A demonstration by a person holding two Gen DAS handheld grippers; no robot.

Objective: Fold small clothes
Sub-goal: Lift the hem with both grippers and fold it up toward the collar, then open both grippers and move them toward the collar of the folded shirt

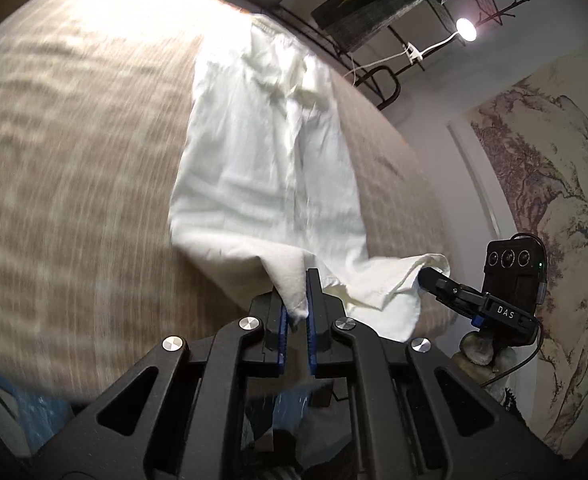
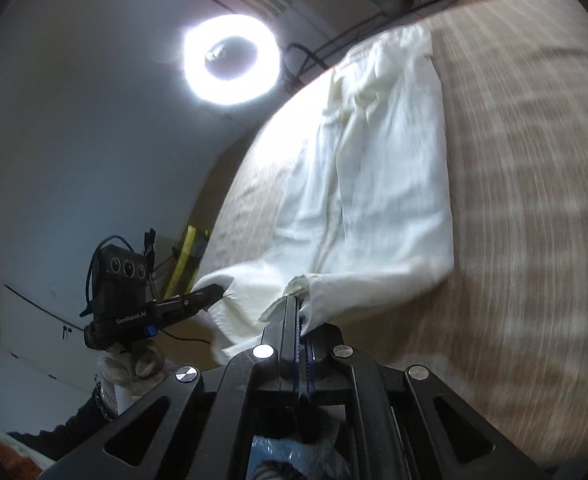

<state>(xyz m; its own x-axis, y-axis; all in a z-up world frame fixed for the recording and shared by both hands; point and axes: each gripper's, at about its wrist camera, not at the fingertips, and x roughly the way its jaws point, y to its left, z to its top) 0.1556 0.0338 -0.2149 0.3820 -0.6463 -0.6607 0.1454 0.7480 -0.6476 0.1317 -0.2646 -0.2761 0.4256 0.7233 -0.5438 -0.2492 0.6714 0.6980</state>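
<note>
A white garment lies stretched along a beige woven table. My left gripper is shut on its near hem, with cloth pinched between the blue pads. My right gripper shows at the right of the left wrist view, clamped on the other near corner. In the right wrist view my right gripper is shut on the hem of the garment. My left gripper holds the corner at the left. The near edge is lifted off the table.
The beige table surface extends on both sides of the garment. A ring light shines at the far end. A small lamp and a dark metal rack stand beyond the table. A landscape mural covers the right wall.
</note>
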